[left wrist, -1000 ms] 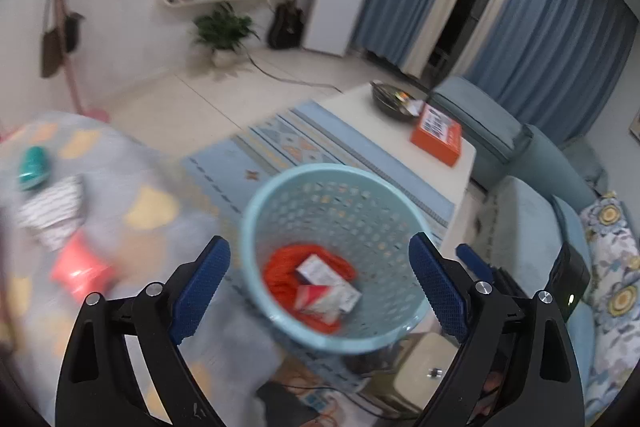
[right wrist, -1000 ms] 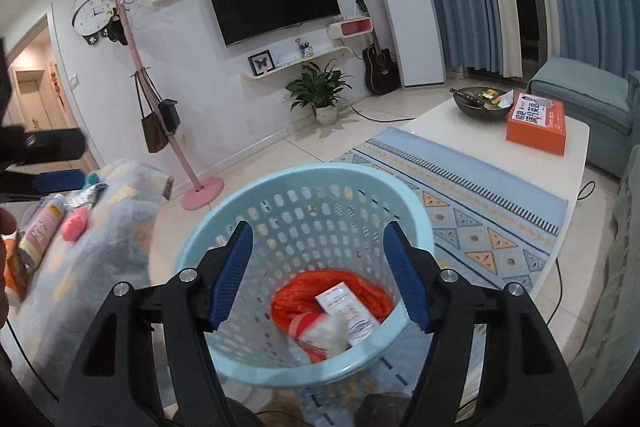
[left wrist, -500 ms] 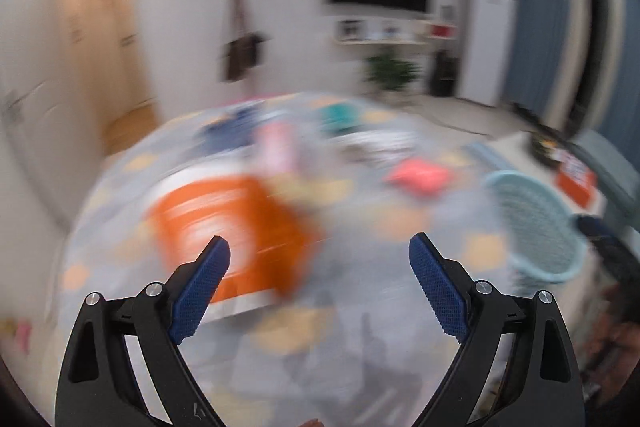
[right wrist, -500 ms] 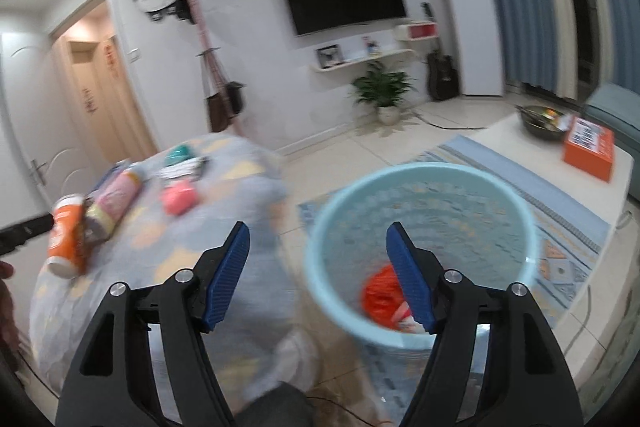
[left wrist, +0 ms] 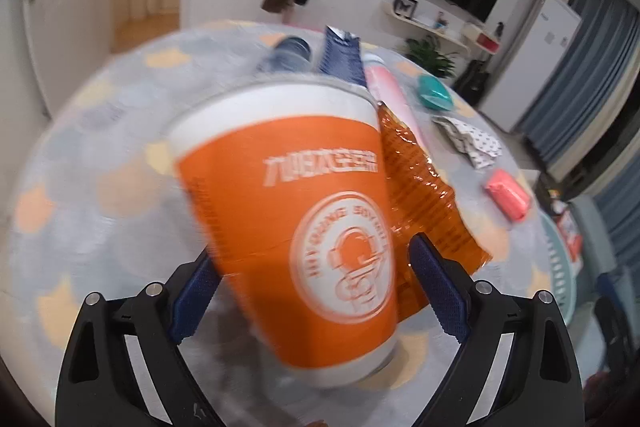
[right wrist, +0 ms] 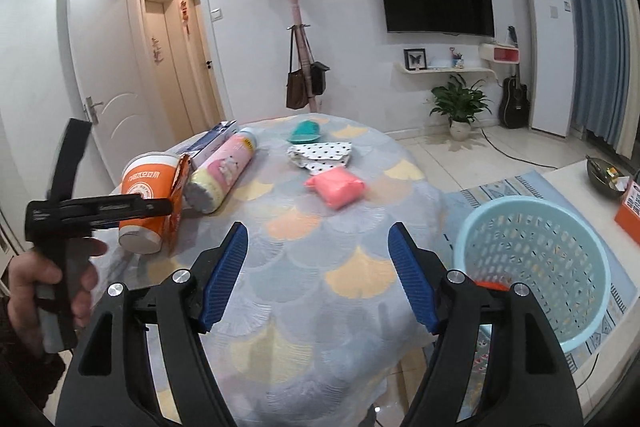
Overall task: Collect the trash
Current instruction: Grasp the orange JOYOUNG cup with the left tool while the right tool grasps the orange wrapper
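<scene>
step: grasp orange paper cup (left wrist: pixel 304 223), lying on counter (right wrist: pixel 320 259) | left gripper (left wrist: pixel 312 291) open around cup, not pressing | right gripper (right wrist: pixel 316 275) open, empty | advice: you centre the cup body, close gently, avoid orange wrapper (left wrist: pixel 420 195).

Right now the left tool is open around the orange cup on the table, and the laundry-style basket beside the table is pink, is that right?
Not quite: the basket is light blue, not pink, as the right wrist view shows. The rest holds: the left tool is open around the orange cup on the table.
</scene>
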The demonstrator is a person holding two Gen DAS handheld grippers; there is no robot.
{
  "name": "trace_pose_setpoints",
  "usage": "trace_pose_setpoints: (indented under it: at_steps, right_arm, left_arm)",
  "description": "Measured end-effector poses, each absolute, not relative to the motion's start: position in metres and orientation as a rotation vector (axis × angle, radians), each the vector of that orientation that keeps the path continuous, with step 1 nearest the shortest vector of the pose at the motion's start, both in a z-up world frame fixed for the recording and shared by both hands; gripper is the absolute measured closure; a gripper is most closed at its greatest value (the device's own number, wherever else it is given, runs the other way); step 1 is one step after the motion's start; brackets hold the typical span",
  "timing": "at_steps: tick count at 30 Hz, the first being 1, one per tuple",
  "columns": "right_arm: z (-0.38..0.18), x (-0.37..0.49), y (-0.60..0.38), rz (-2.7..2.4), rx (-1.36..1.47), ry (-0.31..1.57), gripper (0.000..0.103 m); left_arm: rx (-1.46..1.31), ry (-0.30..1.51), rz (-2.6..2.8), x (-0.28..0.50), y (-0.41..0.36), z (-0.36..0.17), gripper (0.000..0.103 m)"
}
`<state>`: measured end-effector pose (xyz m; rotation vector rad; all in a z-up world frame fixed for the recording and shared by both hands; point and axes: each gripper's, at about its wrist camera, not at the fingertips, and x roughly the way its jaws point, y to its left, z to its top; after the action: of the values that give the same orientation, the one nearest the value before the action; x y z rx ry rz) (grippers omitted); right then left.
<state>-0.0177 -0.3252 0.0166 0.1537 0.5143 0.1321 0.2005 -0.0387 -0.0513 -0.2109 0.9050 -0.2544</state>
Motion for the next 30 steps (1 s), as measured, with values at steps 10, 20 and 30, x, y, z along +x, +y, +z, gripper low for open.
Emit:
trace_pose_setpoints:
  at_steps: [10, 20, 30]
  right_arm:
    - [0.014, 0.008, -0.279, 0.262, 0.135, 0.585, 0.034]
    - [0.006, 0.055, -0.215, 0.429, 0.177, 0.713, 0.034]
    - [-0.006, 0.092, -0.168, 0.402, 0.127, 0.852, 0.049]
  left_arm:
    - [-0.227, 0.823, -0.21, 0.179, -0.003, -0.049, 0.037]
    - [-0.184, 0.744, -0.135, 0.132, 0.044, -0.043, 0.037]
    - [-0.149, 0.729, -0.108, 0.124, 0.049, -0.052, 0.037]
